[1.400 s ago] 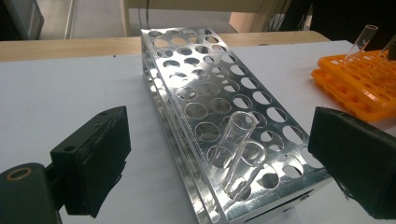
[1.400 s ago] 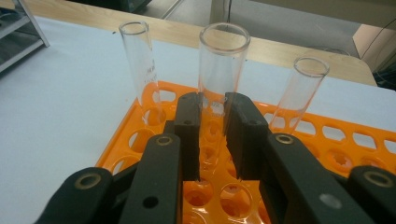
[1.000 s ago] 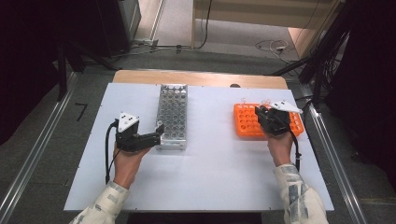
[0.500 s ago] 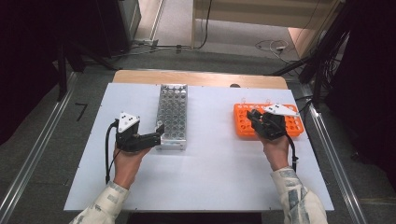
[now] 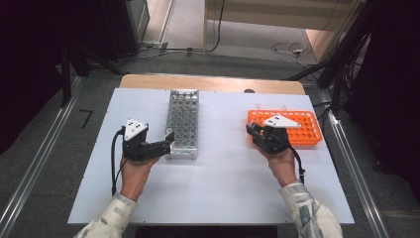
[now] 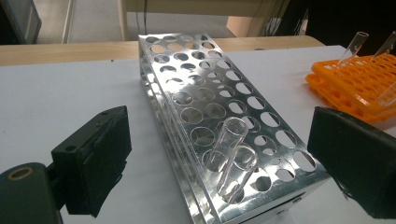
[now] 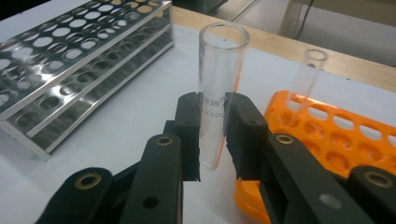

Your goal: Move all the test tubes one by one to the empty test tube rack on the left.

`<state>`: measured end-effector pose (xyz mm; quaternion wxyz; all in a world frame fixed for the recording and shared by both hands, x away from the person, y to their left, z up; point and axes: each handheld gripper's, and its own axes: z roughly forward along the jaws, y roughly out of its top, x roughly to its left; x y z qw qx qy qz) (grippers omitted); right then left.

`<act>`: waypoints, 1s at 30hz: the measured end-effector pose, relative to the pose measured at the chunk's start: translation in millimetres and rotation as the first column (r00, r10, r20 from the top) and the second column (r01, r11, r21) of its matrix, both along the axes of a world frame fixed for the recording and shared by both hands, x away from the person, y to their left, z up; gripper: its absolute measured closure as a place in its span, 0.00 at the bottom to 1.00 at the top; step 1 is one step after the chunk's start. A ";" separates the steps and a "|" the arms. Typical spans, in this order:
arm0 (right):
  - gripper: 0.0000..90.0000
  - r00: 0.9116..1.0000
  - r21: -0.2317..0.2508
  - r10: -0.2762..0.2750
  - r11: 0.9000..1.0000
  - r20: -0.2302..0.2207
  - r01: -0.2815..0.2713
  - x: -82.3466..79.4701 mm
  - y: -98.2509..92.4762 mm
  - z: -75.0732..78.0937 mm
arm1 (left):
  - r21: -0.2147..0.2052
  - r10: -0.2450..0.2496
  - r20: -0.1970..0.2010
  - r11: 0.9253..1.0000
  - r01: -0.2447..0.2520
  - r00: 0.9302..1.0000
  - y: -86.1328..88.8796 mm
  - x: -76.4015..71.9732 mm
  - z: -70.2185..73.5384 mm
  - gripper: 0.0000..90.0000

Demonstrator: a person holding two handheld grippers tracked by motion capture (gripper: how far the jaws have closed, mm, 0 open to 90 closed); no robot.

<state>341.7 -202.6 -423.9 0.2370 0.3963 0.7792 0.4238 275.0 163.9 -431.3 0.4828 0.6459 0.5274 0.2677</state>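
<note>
My right gripper (image 7: 212, 135) is shut on a clear glass test tube (image 7: 219, 84), which stands upright between the pads. In the high view this gripper (image 5: 253, 131) hovers at the left edge of the orange tube rack (image 5: 302, 129). Another tube (image 7: 306, 79) leans in that rack. A metal tube rack (image 5: 183, 121) lies left of centre, with two glass tubes (image 6: 231, 158) in holes near its front end. My left gripper (image 5: 167, 141) rests at that front end, jaws wide open around the corner of the rack (image 6: 205, 93), pads apart from it.
Everything sits on a white table top (image 5: 223, 183) with a wooden strip along its far edge (image 5: 208, 83). A bare stretch of table separates the two racks. Metal rails run along both sides on the floor, with cables behind.
My right gripper has carried the tube leftward, from over the orange rack to its left edge. The left hand has stayed still.
</note>
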 end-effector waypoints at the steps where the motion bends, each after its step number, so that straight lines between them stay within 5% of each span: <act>1: 0.81 1.000 -0.001 0.007 1.000 -0.001 -0.007 -1.2 2.9 -0.9 | 0.001 -0.002 0.000 1.000 0.002 1.000 -0.3 -0.2 0.2 0.07; 12: 0.81 0.992 -0.061 0.119 0.991 -0.036 -0.121 -15.4 36.7 -18.9 | 0.003 -0.036 0.015 0.999 0.036 0.999 -7.9 -3.8 4.1 0.08; 21: 0.81 0.978 -0.044 0.202 0.978 -0.060 -0.204 -29.2 59.1 -22.0 | 0.012 -0.092 0.041 0.996 0.092 0.995 -24.6 -11.6 9.4 0.09; 26: 0.81 0.968 -0.040 0.239 0.969 -0.076 -0.242 -35.4 68.4 -23.6 | 0.032 -0.146 0.062 0.989 0.144 0.987 -38.3 -18.0 11.7 0.12; 30: 0.81 0.959 -0.044 0.269 0.961 -0.085 -0.274 -40.5 76.0 -24.9 | 0.047 -0.215 0.054 0.976 0.212 0.975 -52.5 -21.4 9.9 0.14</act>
